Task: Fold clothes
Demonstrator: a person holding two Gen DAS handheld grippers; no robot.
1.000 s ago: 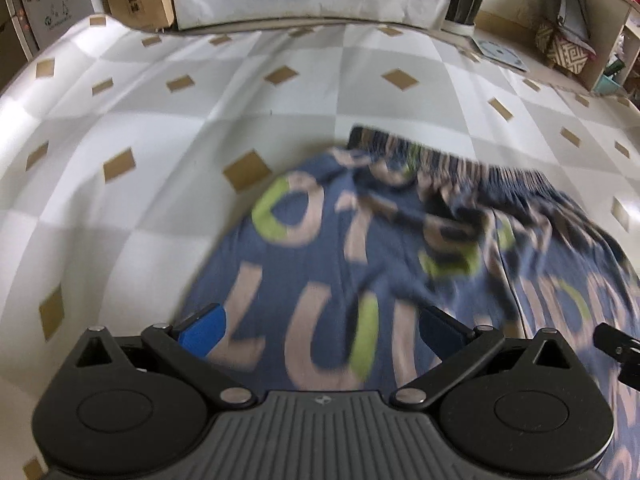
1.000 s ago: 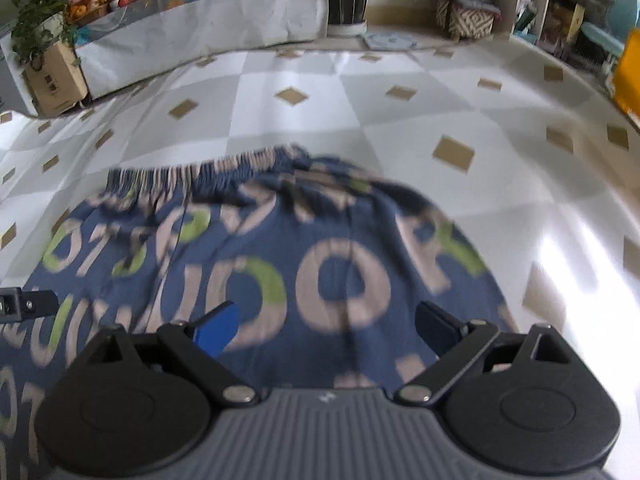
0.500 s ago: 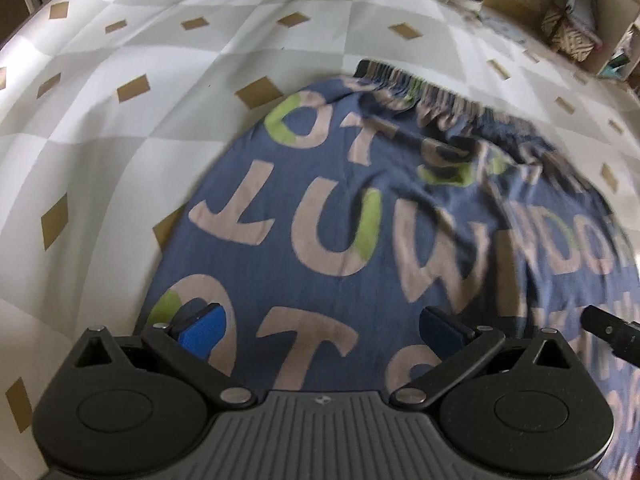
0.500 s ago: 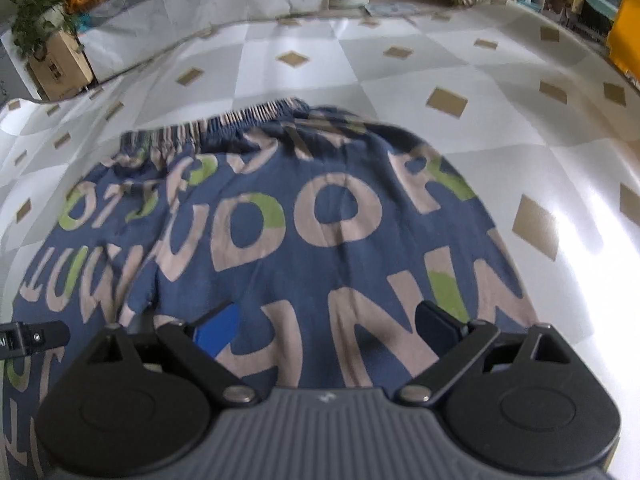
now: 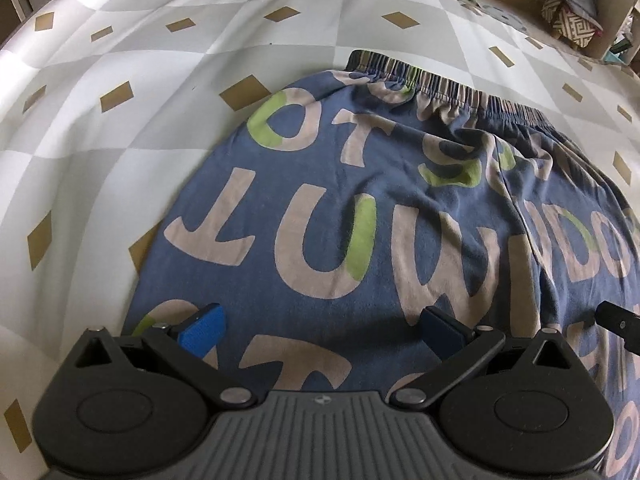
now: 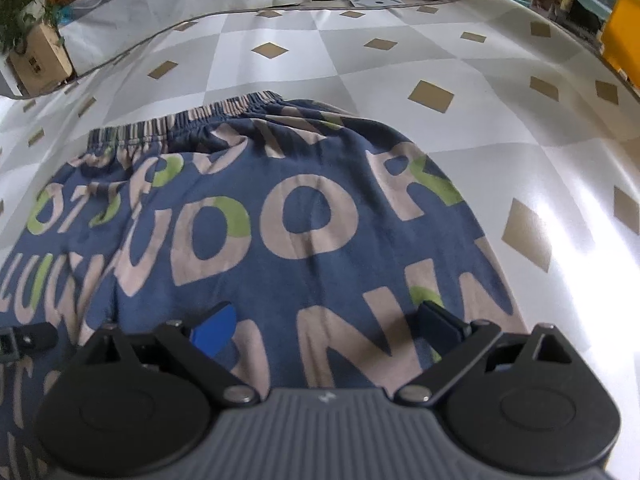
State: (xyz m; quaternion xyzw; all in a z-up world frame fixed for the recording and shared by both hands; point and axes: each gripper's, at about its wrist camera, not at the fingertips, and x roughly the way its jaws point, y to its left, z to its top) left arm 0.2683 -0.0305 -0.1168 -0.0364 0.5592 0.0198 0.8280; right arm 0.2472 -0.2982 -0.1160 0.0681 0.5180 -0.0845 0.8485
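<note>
Blue trousers (image 5: 392, 216) printed with big beige and green letters lie spread flat on the checked cloth, their gathered waistband (image 5: 448, 92) at the far end. My left gripper (image 5: 322, 330) hovers open over the left leg, nothing between its blue pads. In the right wrist view the same trousers (image 6: 280, 216) fill the middle, waistband (image 6: 188, 120) away from me. My right gripper (image 6: 328, 326) stands open above the right leg, holding nothing. Each gripper's tip shows at the edge of the other's view.
A white and grey checked cloth with tan diamonds (image 5: 132, 92) covers the surface around the trousers. Cardboard boxes (image 6: 36, 60), a plant and fruit sit beyond its far left edge. A patterned basket (image 5: 568, 20) and shelves stand at the far right.
Both grippers have drawn back toward me along the trouser legs, so more of the legs shows in front of them. Both stay open and hold nothing.
</note>
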